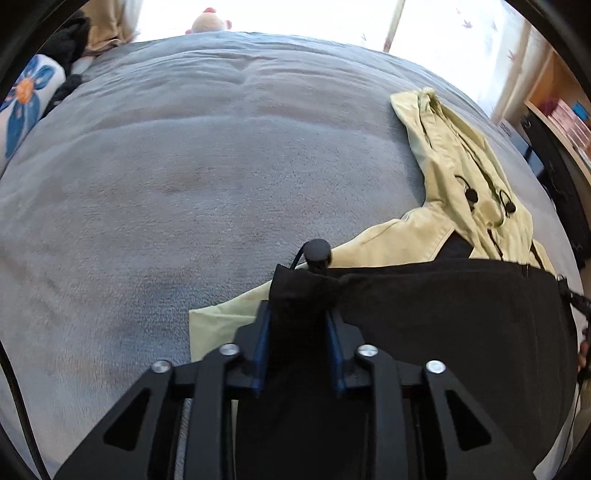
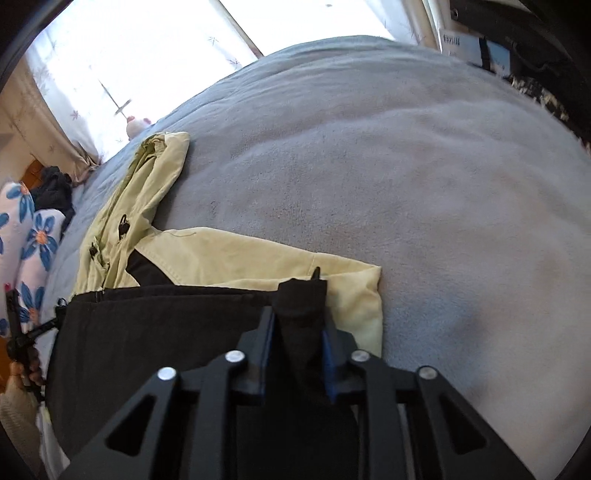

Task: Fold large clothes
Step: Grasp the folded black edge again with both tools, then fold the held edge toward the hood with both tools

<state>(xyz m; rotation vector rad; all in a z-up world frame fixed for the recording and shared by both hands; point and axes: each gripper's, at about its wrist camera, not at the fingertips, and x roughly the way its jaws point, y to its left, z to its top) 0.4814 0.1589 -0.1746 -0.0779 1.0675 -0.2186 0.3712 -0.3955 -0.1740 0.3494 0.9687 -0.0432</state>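
A pale yellow-green hooded jacket [image 1: 458, 173] with a black lining lies on a grey bed blanket [image 1: 184, 166]. Its hood points to the far side. The lower part is lifted, black lining [image 1: 443, 317] outward, and stretched between both grippers. My left gripper [image 1: 299, 314] is shut on one black hem corner, where a black cord stopper [image 1: 317, 253] sticks up. My right gripper [image 2: 301, 314] is shut on the other hem corner [image 2: 301, 295]. The jacket also shows in the right wrist view [image 2: 236, 254], with the hood [image 2: 155, 162] at far left.
Floral blue-and-white pillows [image 2: 33, 236] and dark clothing [image 2: 55, 192] lie at the head of the bed. A pink plush toy [image 1: 208, 20] sits by the bright window. A shelf [image 1: 561, 122] stands beside the bed. Grey blanket [image 2: 424, 184] spreads to the right of the jacket.
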